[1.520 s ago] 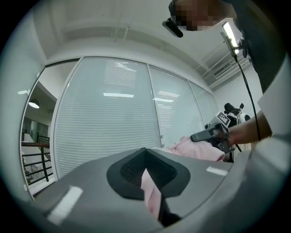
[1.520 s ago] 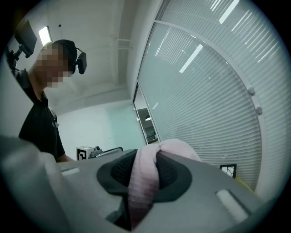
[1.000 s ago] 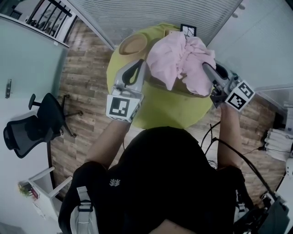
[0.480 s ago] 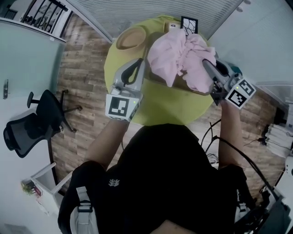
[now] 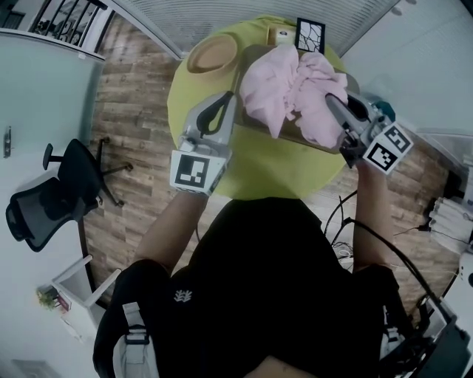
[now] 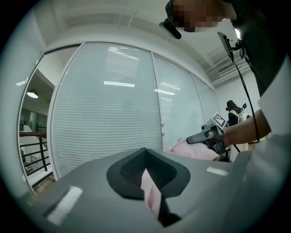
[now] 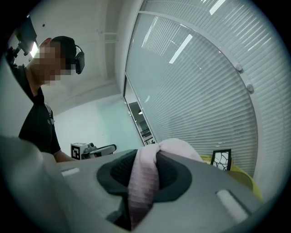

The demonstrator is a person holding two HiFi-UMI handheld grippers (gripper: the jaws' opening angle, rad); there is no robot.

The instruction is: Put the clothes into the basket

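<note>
Wood-plank flooring [image 5: 126, 140] runs under a round yellow-green table [image 5: 259, 173], with a wall of slatted blinds [image 5: 222, 22] beyond the table's far edge. On the far-right part of the table sits a brown basket [image 5: 295, 139], most of it covered.

Over that basket hangs the pink garment [image 5: 292, 92], bunched in a loose heap and stretched between the two tools. Folds droop past the basket's near rim toward the table's middle. Whether the cloth rests on the basket's bottom cannot be told.

The left gripper [image 5: 233, 101] reaches in over the table's left half, pointing level. Its jaws are clenched on a thin edge of the garment – a narrow pink strip shows pinched between the dark pads in the left gripper view. The right gripper [image 5: 330, 102] comes in from the table's right side, and it too is clamped on the garment: a thick pink fold wraps over and down between its pads in the right gripper view.

A tan round dish [image 5: 212, 53] lies at the table's far-left edge, clear of the basket. A black-and-white marker card [image 5: 310, 34] stands at the table's far edge, just behind the garment. Well away from the table, to its left, stands a black office chair [image 5: 44, 210].
</note>
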